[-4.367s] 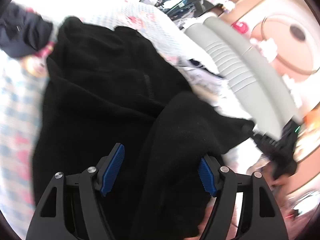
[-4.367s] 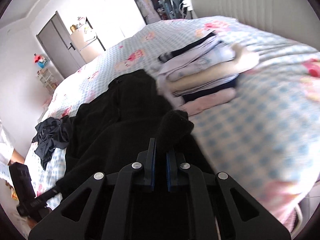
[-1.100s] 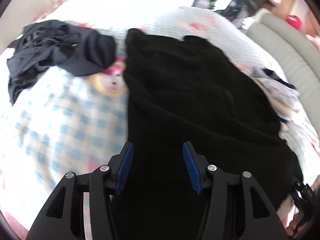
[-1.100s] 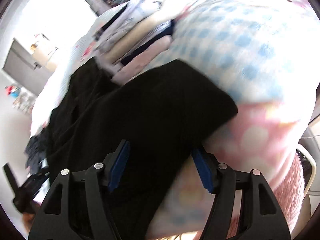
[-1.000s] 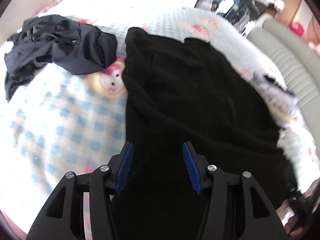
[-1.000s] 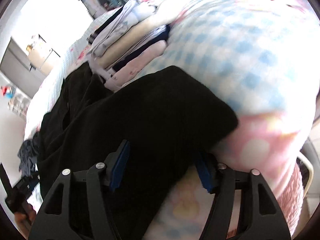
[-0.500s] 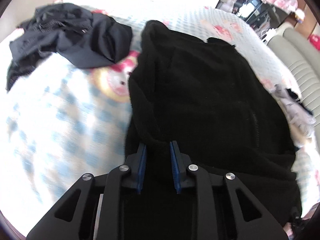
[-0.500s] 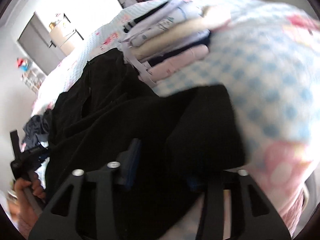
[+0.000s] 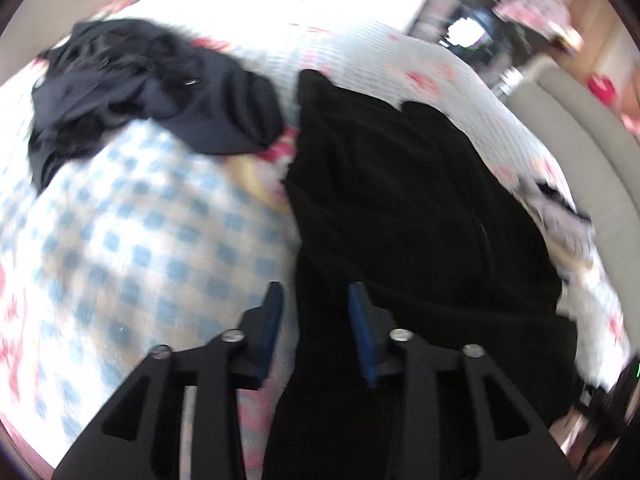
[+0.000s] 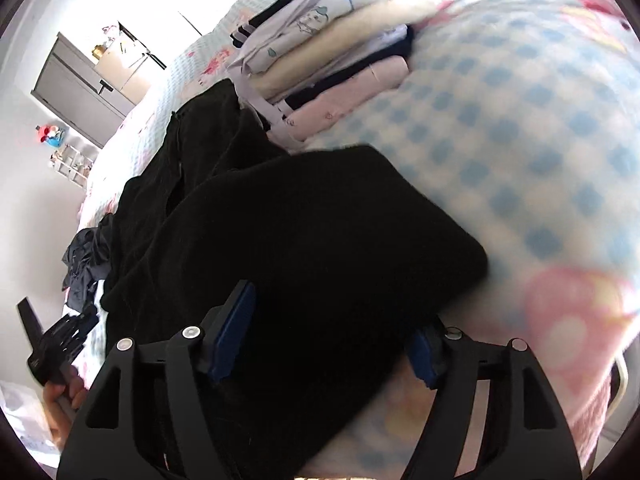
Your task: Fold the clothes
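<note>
Covering the whole scene: bed (image 9: 132, 240) under a blue-checked quilt with pink cartoon prints, serving as folding surface.

Item, black garment (image 9: 400, 208): heavy knit or fleece, spread lengthwise down the middle of the bed. Long axis runs from the near edge by the grippers away toward the far side; which end is collar and which hem is hard to say in the blur. Near corner lies doubled over itself (image 10: 320, 240), so one fold seems begun; the rest remains flat and unfolded.

Item, stack of folded clothes (image 10: 328, 52): pale and dark pieces, just beside the black garment toward the headboard. Counts as finished work.

Item, dark crumpled garment (image 9: 152, 92): heaped on the quilt on the other side of the black garment, not yet folded.

Item, right gripper (image 10: 324, 340): jaws opening, wide apart, black cloth between them, pads not pressing.

Item, left gripper (image 9: 316, 320): jaws opening, straddling the garment's near edge, nothing clamped.
</note>
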Demonstrator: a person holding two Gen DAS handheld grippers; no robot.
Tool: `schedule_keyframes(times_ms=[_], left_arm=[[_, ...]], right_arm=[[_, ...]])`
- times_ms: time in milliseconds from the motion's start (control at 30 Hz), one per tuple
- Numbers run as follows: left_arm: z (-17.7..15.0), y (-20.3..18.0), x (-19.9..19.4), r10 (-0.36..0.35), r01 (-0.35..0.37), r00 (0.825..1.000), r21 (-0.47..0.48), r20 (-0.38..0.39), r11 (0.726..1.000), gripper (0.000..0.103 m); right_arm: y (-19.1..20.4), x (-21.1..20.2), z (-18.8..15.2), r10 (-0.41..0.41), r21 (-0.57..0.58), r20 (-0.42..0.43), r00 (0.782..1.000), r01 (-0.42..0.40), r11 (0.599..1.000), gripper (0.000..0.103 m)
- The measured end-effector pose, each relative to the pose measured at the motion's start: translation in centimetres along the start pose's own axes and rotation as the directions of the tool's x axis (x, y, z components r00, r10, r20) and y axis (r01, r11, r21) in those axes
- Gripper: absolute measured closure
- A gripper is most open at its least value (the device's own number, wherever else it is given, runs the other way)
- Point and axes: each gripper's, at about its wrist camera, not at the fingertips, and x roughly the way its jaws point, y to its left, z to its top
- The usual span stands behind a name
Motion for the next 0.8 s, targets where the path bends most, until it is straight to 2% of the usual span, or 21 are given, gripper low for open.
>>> schedule_keyframes(times_ms=[67, 100, 133, 167, 233, 267, 367, 400, 433, 467, 533, 567, 600, 633, 667, 700, 733, 800], left_arm=[[-0.1, -1.0, 1.0, -0.031, 0.033, 0.999, 0.052, -0.032, 0.998, 0.048], [0.0, -1.5, 1.5, -0.016, 0.019, 0.999, 0.076, -0.035, 0.997, 0.047], [0.2, -1.7, 2.1, 0.019, -0.016, 0.999, 0.085, -0.034, 0.996, 0.047], [0.6, -1.8, 2.6, 0.060, -0.057, 0.998, 0.087, -0.031, 0.995, 0.048], [1.2, -1.6, 3.8, 0.140, -0.137, 0.989, 0.078, -0.036, 0.987, 0.068], [1.5, -1.0, 4.2, 0.155, -0.153, 0.986, 0.050, -0.060, 0.987, 0.073], [1.8, -0.1, 3.1, 0.229, -0.228, 0.973, 0.036, -0.029, 0.973, 0.074], [1.9, 0.1, 2.5, 0.284, -0.284, 0.959, 0.044, -0.001, 0.958, 0.082], [2.0, 0.5, 1.8, 0.347, -0.348, 0.937, 0.044, 0.026, 0.936, 0.086], [2.3, 1.4, 1.2, 0.352, -0.353, 0.935, 0.020, 0.030, 0.935, 0.086], [2.5, 3.2, 0.2, 0.200, -0.200, 0.980, -0.062, -0.007, 0.978, 0.082], [2.3, 3.6, -0.3, 0.130, -0.131, 0.991, -0.086, -0.014, 0.988, 0.081], [2.2, 4.1, -0.8, 0.060, -0.061, 0.998, -0.111, -0.019, 0.992, 0.076], [1.9, 3.8, -0.8, 0.025, -0.027, 0.999, -0.095, -0.026, 0.995, 0.073], [1.5, 3.2, -0.4, 0.007, -0.009, 0.999, -0.061, -0.035, 0.998, 0.063], [1.0, 2.6, -0.1, -0.011, 0.009, 0.999, -0.027, -0.044, 1.000, 0.059], [0.6, 2.0, 0.2, -0.028, 0.028, 0.998, 0.007, -0.054, 1.000, 0.059], [0.1, 1.0, 1.1, -0.035, 0.040, 0.996, 0.060, -0.078, 0.997, 0.059]], right_arm=[[0.0, 0.7, 0.1, 0.004, 0.010, 0.002, 1.000, -0.004, 1.000, 0.032], [0.0, 0.8, 0.1, 0.007, 0.003, 0.009, 1.000, -0.007, 1.000, 0.038], [0.4, 0.8, 0.1, 0.015, -0.032, 0.025, 1.000, -0.014, 0.999, 0.051], [1.0, 0.6, 0.2, 0.016, -0.083, 0.037, 0.999, -0.012, 0.996, 0.056], [1.8, 0.0, 0.3, 0.004, -0.141, 0.056, 0.998, 0.004, 0.990, 0.070], [2.2, -0.3, 0.3, 0.001, -0.162, 0.065, 0.998, 0.010, 0.987, 0.072], [2.7, -1.5, 0.7, 0.028, -0.186, 0.101, 0.994, -0.008, 0.983, 0.077], [3.1, -1.9, 0.8, 0.029, -0.207, 0.117, 0.993, -0.004, 0.978, 0.078], [3.7, -2.2, 0.8, 0.032, -0.236, 0.133, 0.991, 0.000, 0.972, 0.078], [4.3, -2.4, 0.8, 0.033, -0.259, 0.147, 0.989, 0.007, 0.966, 0.078], [4.8, -1.8, 0.8, 0.003, -0.263, 0.126, 0.992, 0.031, 0.964, 0.076], [5.0, -1.3, 0.9, -0.016, -0.260, 0.106, 0.994, 0.043, 0.965, 0.073], [4.8, -0.7, 0.8, -0.042, -0.248, 0.083, 0.996, 0.062, 0.967, 0.064], [4.3, -0.3, 0.8, -0.059, -0.223, 0.065, 0.996, 0.072, 0.972, 0.062], [3.7, -0.1, 0.7, -0.046, -0.194, 0.063, 0.997, 0.058, 0.979, 0.062], [3.1, -0.1, 0.7, -0.025, -0.160, 0.063, 0.998, 0.035, 0.987, 0.058], [2.4, 0.1, 0.8, -0.007, -0.121, 0.063, 0.998, 0.014, 0.993, 0.048], [1.4, 0.9, 1.1, 0.012, -0.078, 0.058, 0.998, -0.007, 0.997, 0.042]])
